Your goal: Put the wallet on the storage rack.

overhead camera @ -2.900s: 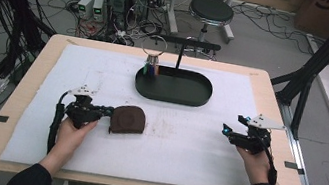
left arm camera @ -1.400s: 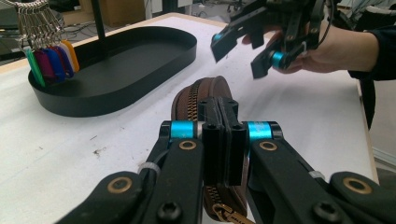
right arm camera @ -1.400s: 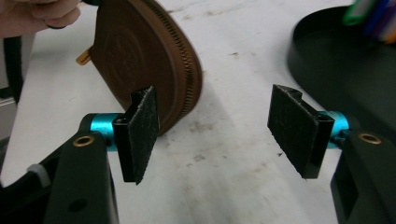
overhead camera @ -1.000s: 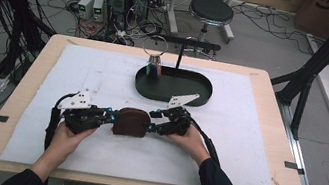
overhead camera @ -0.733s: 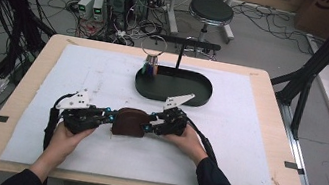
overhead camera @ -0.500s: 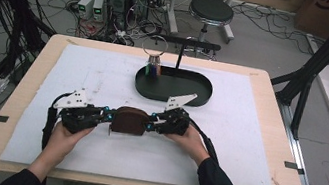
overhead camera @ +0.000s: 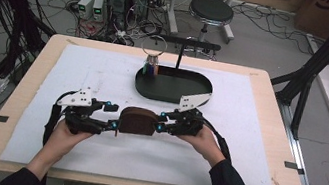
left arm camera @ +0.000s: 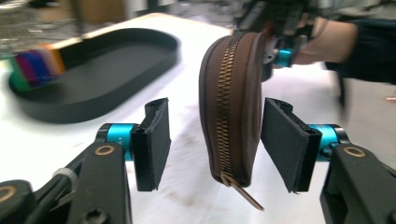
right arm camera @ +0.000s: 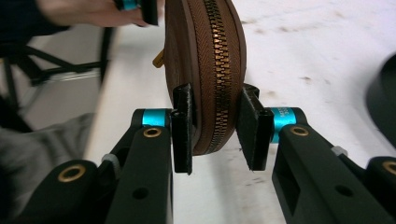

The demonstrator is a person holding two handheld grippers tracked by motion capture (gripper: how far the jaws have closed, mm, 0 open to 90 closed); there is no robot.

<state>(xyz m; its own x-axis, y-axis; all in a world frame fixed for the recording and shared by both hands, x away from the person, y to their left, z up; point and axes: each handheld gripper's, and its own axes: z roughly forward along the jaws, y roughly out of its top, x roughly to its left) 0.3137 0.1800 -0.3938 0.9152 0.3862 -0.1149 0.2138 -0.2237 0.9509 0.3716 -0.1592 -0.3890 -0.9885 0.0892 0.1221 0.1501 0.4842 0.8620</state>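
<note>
A brown zippered pouch (overhead camera: 138, 121) is sitting just in front of the black oval tray (overhead camera: 172, 93), on the person's side of it, over the white mat (overhead camera: 256, 138) that is covering the surface. From the high view it is lying between the two grippers, near the tray's front rim but apart from it.

The right gripper (right arm camera: 218, 126) is coming at the pouch from the end farther along the tray's length, and its fingers (right arm camera: 183, 128) are pinching the pouch across its thickness, one pad pressing on each brown face with the brass zipper (right arm camera: 219, 70) running up between them. In the left gripper view the pouch is standing on edge, its zipper facing the camera and the brass pull tab (left arm camera: 240, 189) hanging at the lower end.

The left gripper (left arm camera: 215, 140) is reaching in from the opposite end, away from the tray's middle. Its fingers (left arm camera: 154, 140) are standing spread, one on each side of the pouch with a clear gap to the left pad; the right pad is lying very close, and I cannot tell whether it is touching.

At the tray's far left end, a small block with coloured stripes (left arm camera: 35, 65) is standing inside the rim.
</note>
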